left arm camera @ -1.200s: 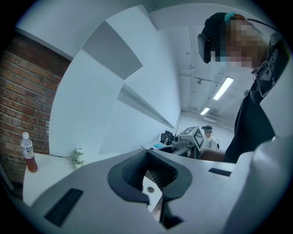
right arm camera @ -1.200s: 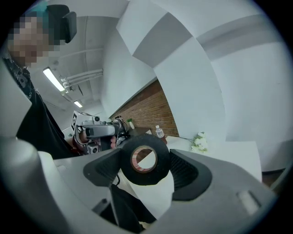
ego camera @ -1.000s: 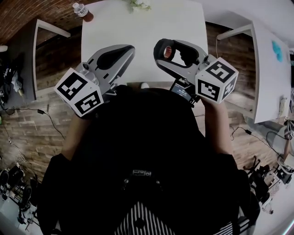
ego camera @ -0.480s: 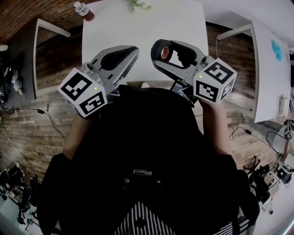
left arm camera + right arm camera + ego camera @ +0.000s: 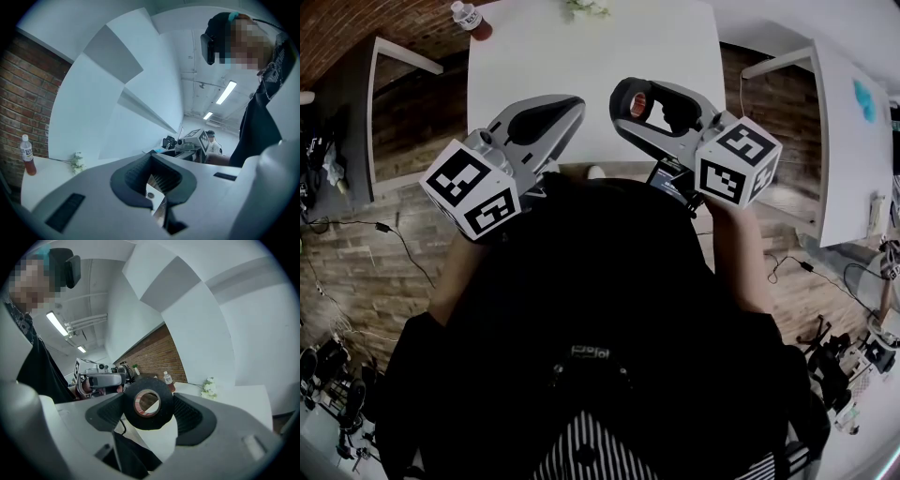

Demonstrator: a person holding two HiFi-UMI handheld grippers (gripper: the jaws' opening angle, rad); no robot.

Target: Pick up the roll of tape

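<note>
Plainly, no writing can be read. The bottle has a white label, but its print is too small to read, and the reddish marks inside the core of the tape are blurred. The left cube and right cube carry only black-and-white square patterns.

The person, in a black top, holds both tools out over the near edge of the white table. The tools point away from the body, tipped slightly down and angled toward each other.

The right gripper holds the tape. Its jaws stand wide, and the ribbed dark pads press on the roll's outer rim at 9 and 3 o'clock. The roll's hole faces back along the jaws. In the head view the tape sits at about 12 o'clock, clear above the tabletop.

The left gripper is at about 11 o'clock. Its tips are together and hold nothing, and only the hollow between the curved pads stays clear.

The tape is a thick black ring with a smooth, dull face and a pale core. The gripper bodies are smooth grey plastic with rounded shells, and the pads are black and finely ridged. The bottle is clear with a white cap and holds a reddish liquid. It stands at the table's far corner at 11 o'clock. Small white flowers lie at the far edge at 12 o'clock. The floor around the table is brick-patterned.
</note>
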